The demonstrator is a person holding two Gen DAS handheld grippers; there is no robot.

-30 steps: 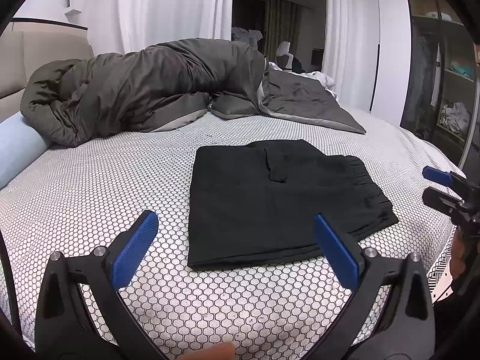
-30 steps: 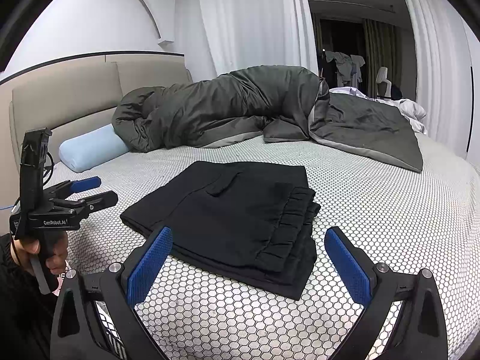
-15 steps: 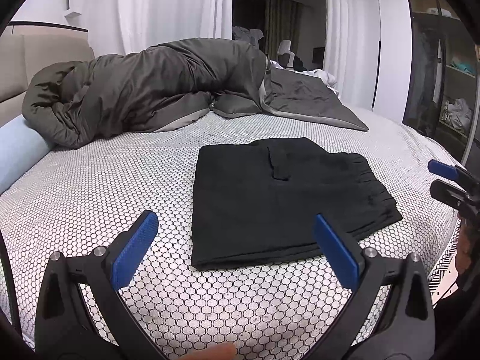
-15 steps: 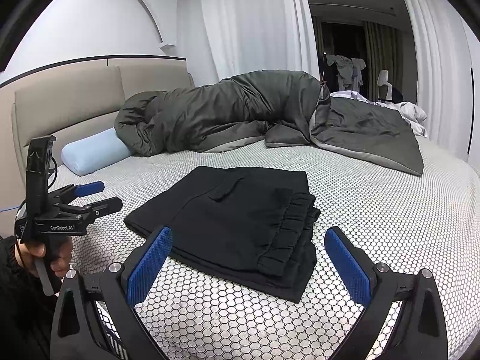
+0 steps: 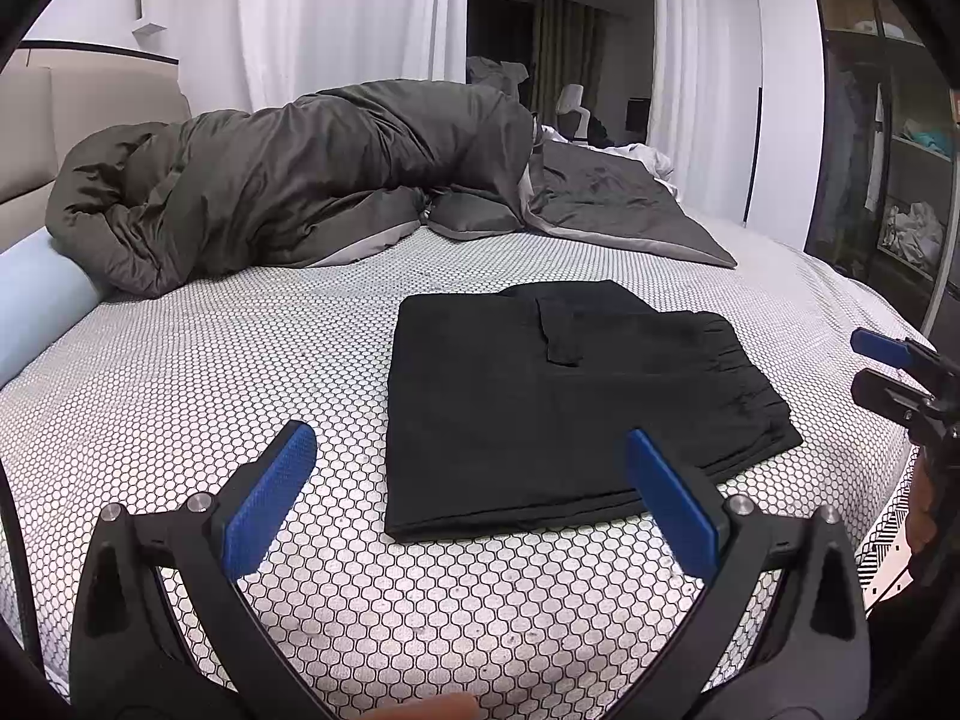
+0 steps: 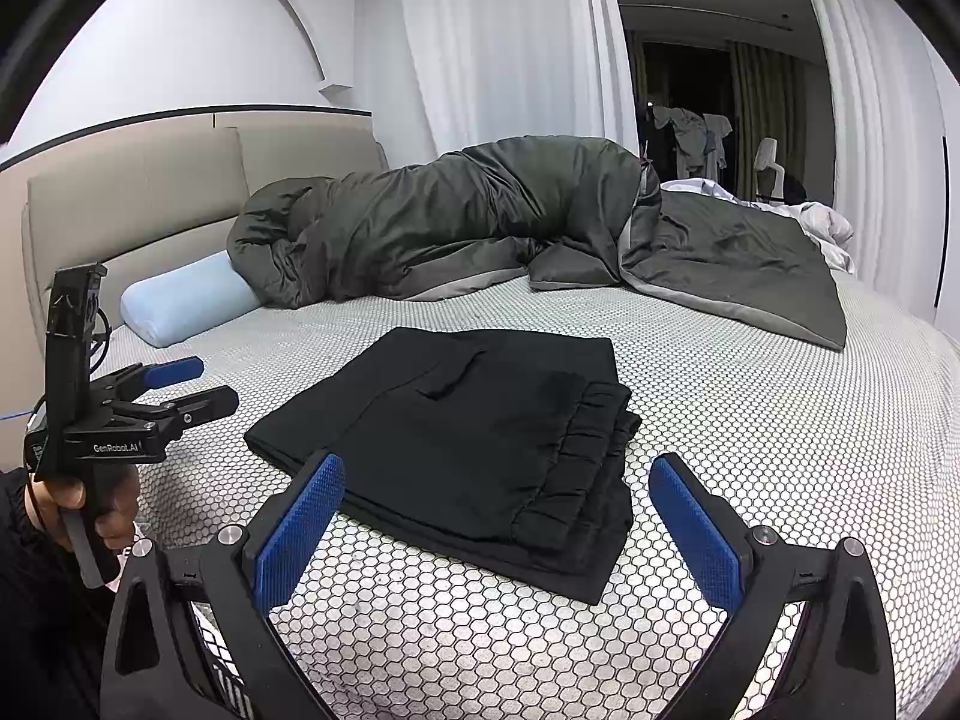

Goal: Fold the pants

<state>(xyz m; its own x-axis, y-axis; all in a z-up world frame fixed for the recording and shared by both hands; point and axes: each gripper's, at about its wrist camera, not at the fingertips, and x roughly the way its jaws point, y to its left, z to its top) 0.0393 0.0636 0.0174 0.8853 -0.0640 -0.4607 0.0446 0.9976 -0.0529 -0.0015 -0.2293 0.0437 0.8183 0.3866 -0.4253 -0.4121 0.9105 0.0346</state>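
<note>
Left wrist view first: at far left a pale blue bolster lies against the headboard, and beside it a heaped grey duvet stretches across the far side of the bed. The left gripper hangs low over the honeycomb-patterned sheet with its blue pads spread wide and nothing between them. Just beyond and slightly right of it lie the black pants, already folded into a compact, squarish stack, with a pocket flap on top and the gathered waistband along the right edge. At the right margin the right gripper hovers off the bed edge, apart from the cloth.

Right wrist view agrees: the right gripper is released, fingers wide, the pants' layered waistband end lying near it but untouched.

Judging from the tidy stack and both tools clear, the folding looks essentially finished. Any further move would be a light smoothing or squaring of the edges, taking care not to drag the upper layers askew.
</note>
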